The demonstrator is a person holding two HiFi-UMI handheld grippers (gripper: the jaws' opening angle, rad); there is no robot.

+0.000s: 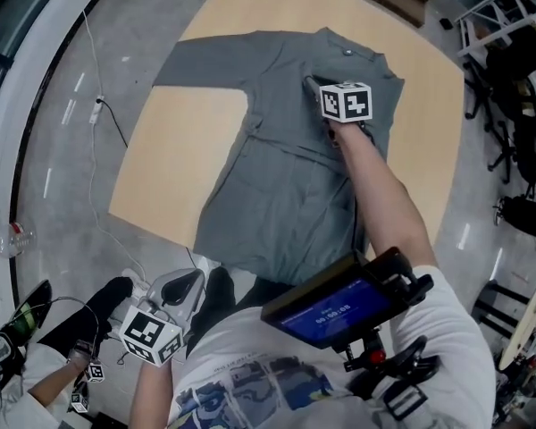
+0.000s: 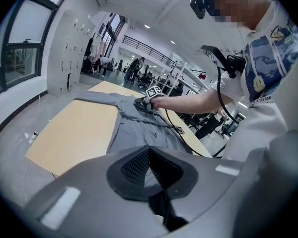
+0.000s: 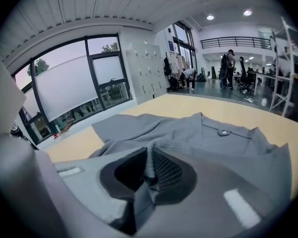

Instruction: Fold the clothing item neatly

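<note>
- The grey shirt (image 1: 286, 177) lies spread on the light wooden table (image 1: 174, 159), with the collar at 12 o'clock and the hem at 6 o'clock in the head view
- One sleeve (image 1: 201, 61) lies flat on the table and extends toward 10 o'clock
- The hem reaches the near edge of the table
- The right gripper (image 1: 311, 84) is on the upper part of the shirt, at 1 o'clock from the shirt's centre and near the collar button (image 1: 347, 53)
- Right jaws: clenched on a ribbed fold of the shirt's grey fabric, which sits between the pads in the right gripper view
- The left gripper (image 1: 189, 280) is off the table, at 7 o'clock from the shirt and above the floor (image 1: 62, 177)
- Left jaws: pressed together with nothing between them
- The left gripper is well apart from the shirt and touches no fabric
</note>
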